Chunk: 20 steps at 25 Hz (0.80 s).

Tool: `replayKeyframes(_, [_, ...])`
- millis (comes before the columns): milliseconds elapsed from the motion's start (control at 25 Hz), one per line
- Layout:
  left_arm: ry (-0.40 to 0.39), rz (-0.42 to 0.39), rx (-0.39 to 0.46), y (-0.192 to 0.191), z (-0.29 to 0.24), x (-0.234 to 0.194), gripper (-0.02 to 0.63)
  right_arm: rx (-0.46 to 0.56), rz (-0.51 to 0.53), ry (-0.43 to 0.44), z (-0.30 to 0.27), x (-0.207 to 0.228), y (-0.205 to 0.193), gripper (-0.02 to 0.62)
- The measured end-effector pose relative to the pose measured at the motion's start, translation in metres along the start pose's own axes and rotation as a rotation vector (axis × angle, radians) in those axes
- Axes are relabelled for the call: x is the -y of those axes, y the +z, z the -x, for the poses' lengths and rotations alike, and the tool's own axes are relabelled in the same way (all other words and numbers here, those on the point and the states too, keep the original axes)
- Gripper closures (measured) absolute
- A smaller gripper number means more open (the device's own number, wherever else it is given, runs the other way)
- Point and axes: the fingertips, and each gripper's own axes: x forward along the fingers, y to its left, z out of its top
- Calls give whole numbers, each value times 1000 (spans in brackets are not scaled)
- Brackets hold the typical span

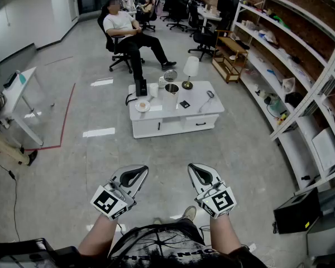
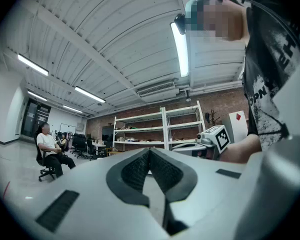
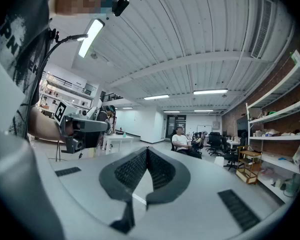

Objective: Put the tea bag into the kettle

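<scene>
Fingertips (image 2: pixel 138 170) of left gripper (image 1: pixel 139 172) and right gripper (image 1: pixel 194 169) are pressed together, empty, well short of the far white table (image 1: pixel 156 124), where the kettle (image 1: pixel 171 88) stands beyond and left of a small dark packet (image 1: pixel 184 104), likely the tea bag; arriving closed, they could knock it off.

Office lab: swivel chairs (image 1: pixel 204 38), white storage shelving (image 1: pixel 279 43).

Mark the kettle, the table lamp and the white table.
kettle (image 1: pixel 171 89): head view, its open rim.
table lamp (image 1: pixel 190 66): head view, its white shade.
white table (image 1: pixel 168 108): head view, bare top.
</scene>
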Motion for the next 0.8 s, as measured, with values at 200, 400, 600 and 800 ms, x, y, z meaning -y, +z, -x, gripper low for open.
replayKeyframes(200, [-1, -1, 1, 2, -2, 0, 600, 1, 13, 2, 0, 1, 4, 586])
replayKeyframes(400, [-2, 1, -2, -1, -1, -3, 600, 5, 5, 4, -4, 0, 2, 586])
replayKeyframes(600, [-1, 4, -4, -1, -3, -4, 600, 41, -60, -3, -2, 7, 6, 586])
replayKeyframes(800, [-1, 5, -6, -3, -3, -4, 600, 50, -53, -6, -2, 7, 7, 586])
